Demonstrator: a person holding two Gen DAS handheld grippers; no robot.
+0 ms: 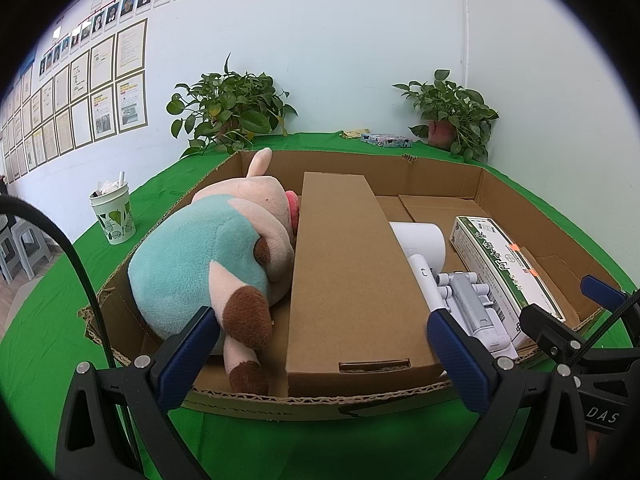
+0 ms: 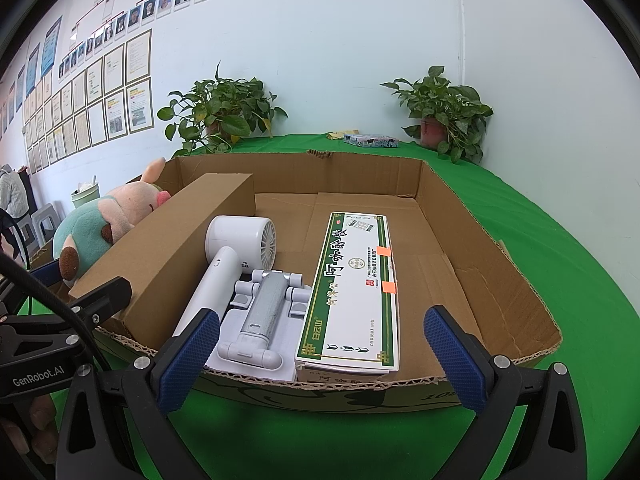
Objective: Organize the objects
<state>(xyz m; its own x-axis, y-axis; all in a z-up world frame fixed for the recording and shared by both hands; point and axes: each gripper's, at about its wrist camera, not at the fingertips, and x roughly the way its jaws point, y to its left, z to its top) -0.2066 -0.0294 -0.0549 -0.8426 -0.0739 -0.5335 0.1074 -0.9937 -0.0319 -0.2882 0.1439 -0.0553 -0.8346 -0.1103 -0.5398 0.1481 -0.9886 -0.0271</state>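
We counted one plush cow (image 1: 200,256), one hair dryer (image 2: 236,248), one medicine box (image 2: 352,288) in the carton (image 2: 460,216); our left tongs (image 1: 320,340) and right tongs (image 2: 320,340) gaped empty before it.

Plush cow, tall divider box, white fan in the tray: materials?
Plush cow: soft pile fabric, matte and fuzzy, teal and pink with brown patches. Tall divider box: brown cardboard, matte; the tray around it shows corrugated fluting at its cut edge. White fan: looks like smooth moulded plastic with a slight sheen and a slotted grille. Whether anything inside is metal cannot be told.
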